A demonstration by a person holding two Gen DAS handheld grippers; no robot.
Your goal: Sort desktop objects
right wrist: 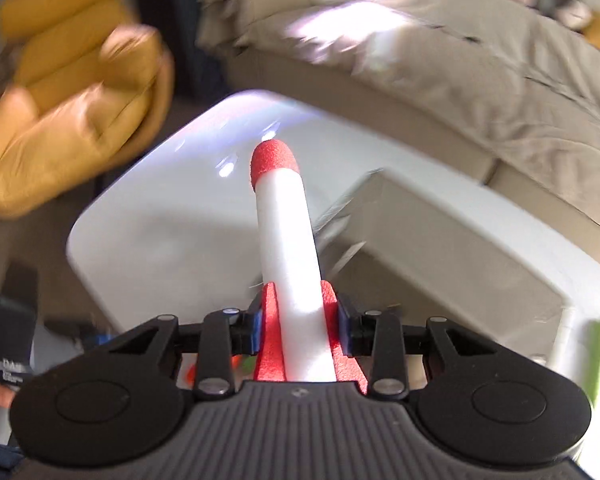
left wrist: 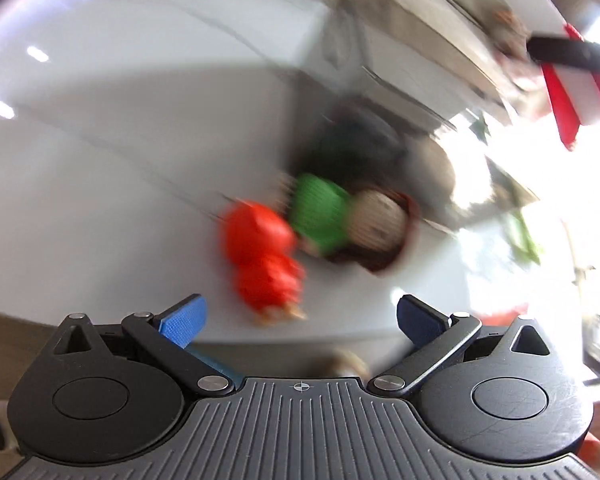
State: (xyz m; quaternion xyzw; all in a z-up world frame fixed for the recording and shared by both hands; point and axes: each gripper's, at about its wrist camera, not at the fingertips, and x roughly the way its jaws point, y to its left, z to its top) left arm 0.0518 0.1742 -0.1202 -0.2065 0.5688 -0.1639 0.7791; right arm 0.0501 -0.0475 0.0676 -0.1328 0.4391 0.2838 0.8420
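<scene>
My right gripper is shut on a white foam rocket with a red tip and red fins, held above the white table. The rocket also shows at the top right of the left wrist view, blurred. My left gripper is open and empty, low over the table. Just ahead of it lie a red toy figure and a knitted doll with a green body and beige head. Both views are motion-blurred.
A clear box stands on the table at the right; it shows blurred in the left wrist view. A yellow armchair stands beyond the table's left, a beige sofa behind. A dark object lies behind the doll.
</scene>
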